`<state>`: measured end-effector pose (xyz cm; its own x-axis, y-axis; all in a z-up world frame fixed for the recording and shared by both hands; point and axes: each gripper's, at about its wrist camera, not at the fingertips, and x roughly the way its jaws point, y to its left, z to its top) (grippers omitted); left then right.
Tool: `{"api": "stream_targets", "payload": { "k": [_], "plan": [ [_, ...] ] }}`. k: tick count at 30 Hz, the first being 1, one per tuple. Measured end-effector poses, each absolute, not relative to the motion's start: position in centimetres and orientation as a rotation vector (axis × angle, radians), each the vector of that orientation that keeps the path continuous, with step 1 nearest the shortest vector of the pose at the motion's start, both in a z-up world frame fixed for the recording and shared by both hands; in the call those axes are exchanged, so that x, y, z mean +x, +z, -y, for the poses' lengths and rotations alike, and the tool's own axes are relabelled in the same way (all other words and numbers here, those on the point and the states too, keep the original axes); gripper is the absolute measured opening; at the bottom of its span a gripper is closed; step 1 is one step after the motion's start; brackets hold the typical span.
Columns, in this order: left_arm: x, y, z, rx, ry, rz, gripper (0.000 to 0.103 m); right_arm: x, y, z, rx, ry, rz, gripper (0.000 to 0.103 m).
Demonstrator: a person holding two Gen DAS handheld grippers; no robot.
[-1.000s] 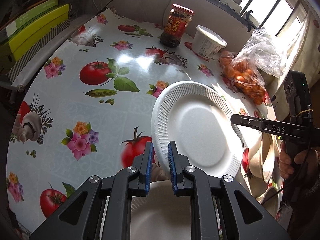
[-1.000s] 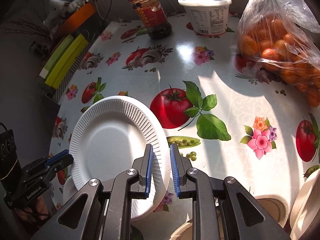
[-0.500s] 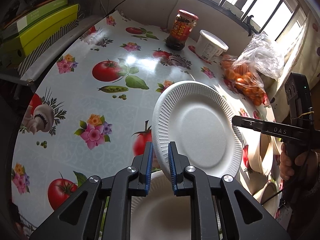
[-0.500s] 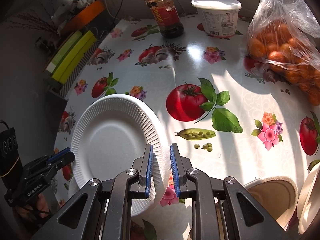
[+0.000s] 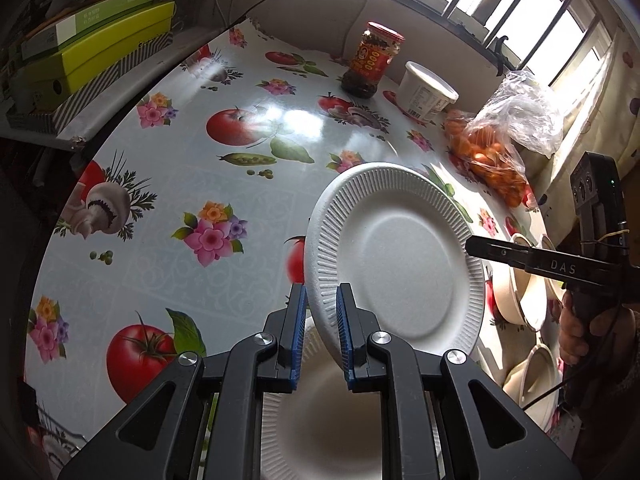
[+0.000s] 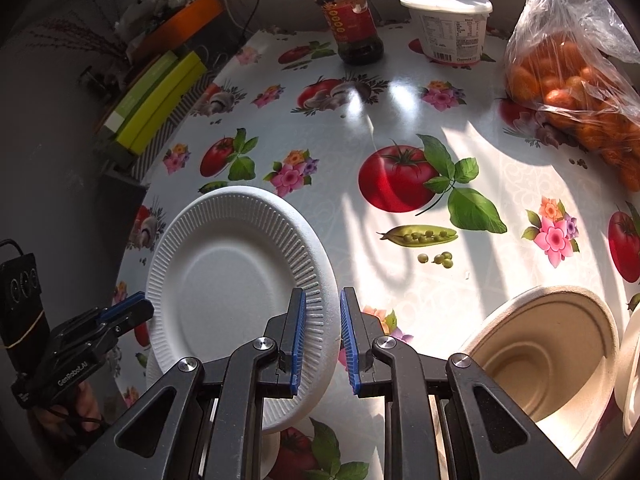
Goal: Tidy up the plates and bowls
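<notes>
A white ribbed paper plate [image 5: 396, 252] is held tilted above the table between both grippers. My left gripper [image 5: 321, 334] is shut on its near rim. My right gripper [image 6: 322, 338] is shut on the opposite rim of the same plate [image 6: 236, 288]. It also shows at the right of the left wrist view [image 5: 476, 246]. A second white plate [image 5: 324, 420] lies flat under the left gripper. Beige bowls [image 6: 548, 356] sit at the table's right edge, also in the left wrist view [image 5: 516, 292].
The table [image 5: 160, 184] has a fruit-and-flower oilcloth. At the back stand a sauce jar [image 5: 374, 62], a white tub [image 5: 426, 90] and a bag of oranges [image 5: 492, 152]. Green boxes [image 5: 92, 48] sit on a shelf left of the table.
Both grippers have lifted the plate slightly and drawn it back toward the near edge. The second plate under the left gripper shows more fully.
</notes>
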<state>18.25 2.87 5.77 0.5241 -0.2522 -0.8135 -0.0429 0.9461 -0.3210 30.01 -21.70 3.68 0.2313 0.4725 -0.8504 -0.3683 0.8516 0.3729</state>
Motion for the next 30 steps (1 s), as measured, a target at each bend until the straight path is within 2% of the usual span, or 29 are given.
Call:
{"api": "stream_targets", "payload": {
  "k": [30],
  "plan": [
    [12.4,5.1,-4.9,-0.325,-0.122,-1.007,0.016,24.0,4.3,19.9,0.077,0.615,-1.193,0.018]
  ]
}}
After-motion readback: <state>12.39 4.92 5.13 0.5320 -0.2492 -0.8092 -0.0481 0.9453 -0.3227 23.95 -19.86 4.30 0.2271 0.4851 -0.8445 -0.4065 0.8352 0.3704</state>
